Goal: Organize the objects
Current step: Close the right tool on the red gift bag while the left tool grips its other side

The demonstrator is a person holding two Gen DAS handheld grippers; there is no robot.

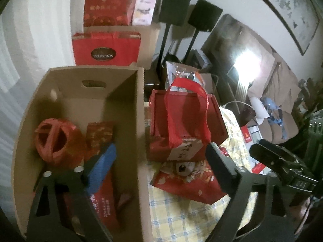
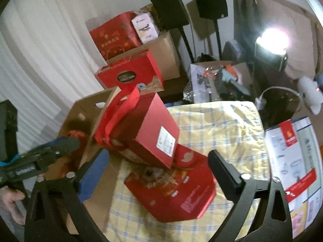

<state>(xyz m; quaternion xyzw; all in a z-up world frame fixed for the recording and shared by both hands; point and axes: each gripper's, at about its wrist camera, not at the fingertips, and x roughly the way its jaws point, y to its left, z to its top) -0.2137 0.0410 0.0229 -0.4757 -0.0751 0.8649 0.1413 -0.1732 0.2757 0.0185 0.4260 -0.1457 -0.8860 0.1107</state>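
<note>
An open cardboard box (image 1: 129,104) stands on the left; inside lie a red woven ball (image 1: 54,141) and red packets (image 1: 99,135). Beside it, on a yellow checked cloth (image 2: 218,121), a red gift box with red ribbon handles (image 1: 185,125) leans on a flat red octagonal box (image 2: 181,193). The gift box (image 2: 149,129) tilts against the carton (image 2: 84,109) in the right wrist view. My left gripper (image 1: 159,161) is open, one finger inside the carton, the other by the gift box. My right gripper (image 2: 159,165) is open, facing the red boxes, holding nothing.
Red gift bags (image 1: 107,48) and cardboard boxes are stacked behind by the white curtain. Two black speakers on stands (image 1: 175,6) stand at the back. A printed box (image 2: 292,161) lies at the table's right. A bright lamp (image 2: 270,40) glares at right.
</note>
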